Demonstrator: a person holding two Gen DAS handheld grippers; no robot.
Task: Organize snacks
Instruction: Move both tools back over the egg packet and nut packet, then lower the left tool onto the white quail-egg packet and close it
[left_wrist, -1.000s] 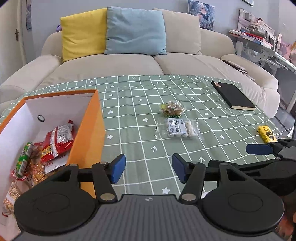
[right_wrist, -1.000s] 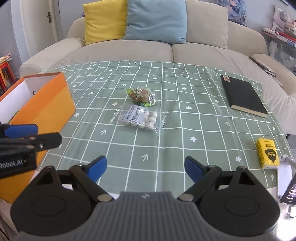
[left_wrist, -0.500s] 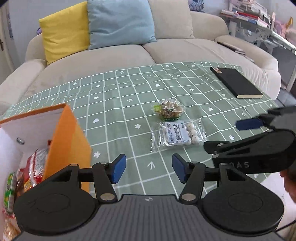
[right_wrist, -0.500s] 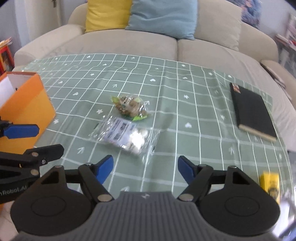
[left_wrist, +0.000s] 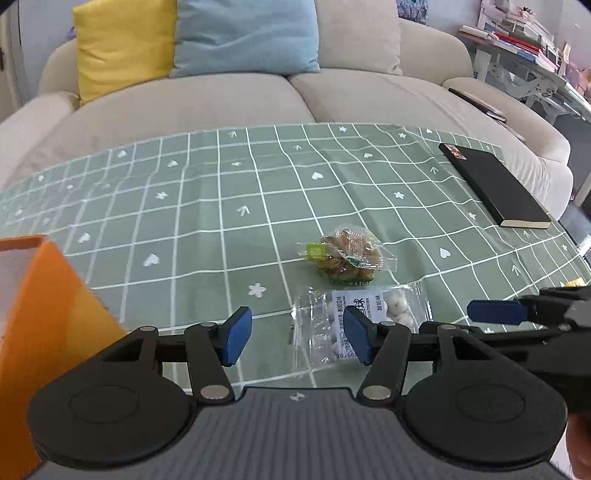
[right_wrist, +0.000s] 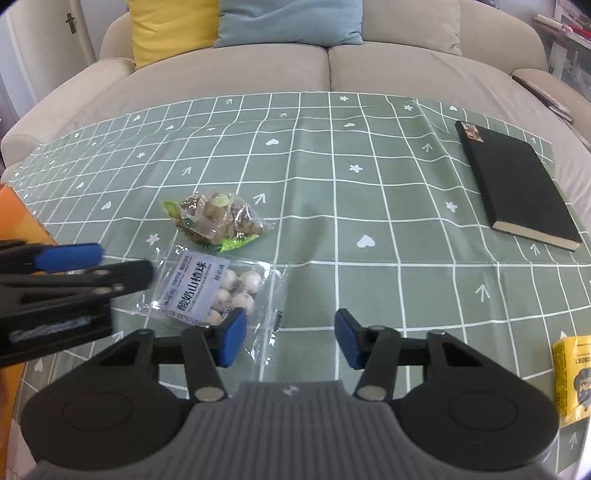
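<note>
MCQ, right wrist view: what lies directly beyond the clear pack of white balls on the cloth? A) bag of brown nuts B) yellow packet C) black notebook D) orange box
A: the bag of brown nuts lies just past the clear pack; the notebook is far right, the yellow packet near right, the orange box at left.

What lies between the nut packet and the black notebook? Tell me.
Nothing: in the right wrist view only bare green checked tablecloth lies between the nut packet and the black notebook.
</note>
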